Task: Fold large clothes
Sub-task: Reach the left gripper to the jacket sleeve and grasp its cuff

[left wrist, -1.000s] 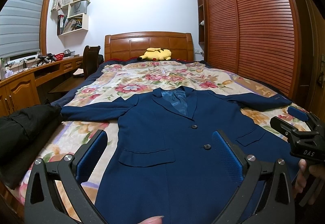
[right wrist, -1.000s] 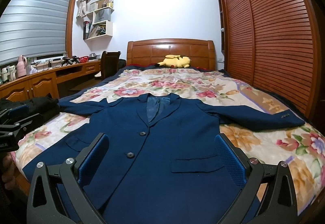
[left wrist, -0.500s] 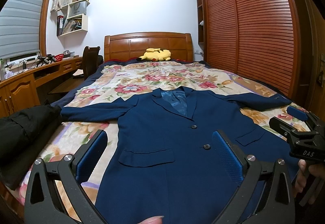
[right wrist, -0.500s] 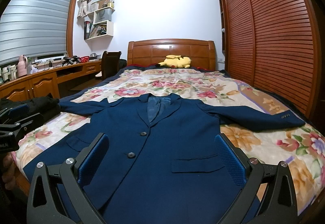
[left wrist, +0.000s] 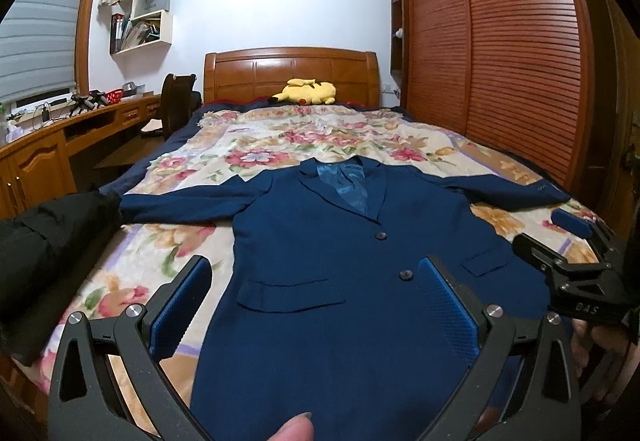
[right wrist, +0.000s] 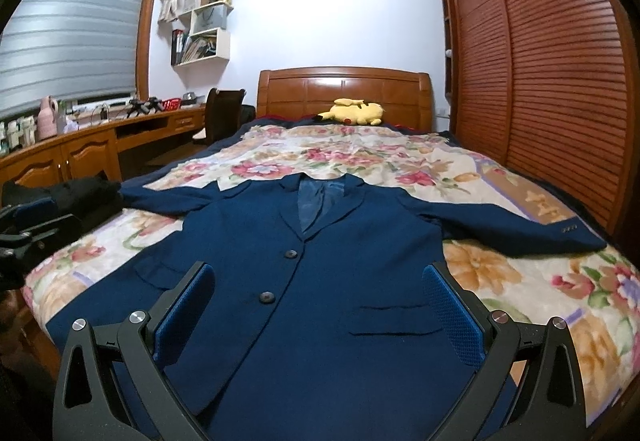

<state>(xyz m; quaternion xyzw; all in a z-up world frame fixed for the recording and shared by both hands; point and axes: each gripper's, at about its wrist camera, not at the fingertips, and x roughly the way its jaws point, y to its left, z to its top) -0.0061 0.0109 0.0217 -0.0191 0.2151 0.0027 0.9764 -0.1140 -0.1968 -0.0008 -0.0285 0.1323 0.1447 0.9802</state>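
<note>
A navy blue suit jacket [left wrist: 344,241] lies flat and face up on the floral bedspread [left wrist: 280,145], buttoned, with both sleeves spread out sideways. It also fills the right wrist view [right wrist: 320,273]. My left gripper [left wrist: 316,305] is open and empty, held above the jacket's lower front. My right gripper [right wrist: 320,309] is open and empty above the jacket's hem. The right gripper also shows at the right edge of the left wrist view [left wrist: 576,261].
Dark folded clothing [left wrist: 44,241] lies on the bed's left edge. A yellow plush toy [left wrist: 308,92] sits by the wooden headboard [left wrist: 292,73]. A wooden desk [right wrist: 80,153] and chair [right wrist: 220,113] stand left. A slatted wardrobe [right wrist: 540,81] lines the right.
Both grippers have shifted very slightly; the jacket has not moved.
</note>
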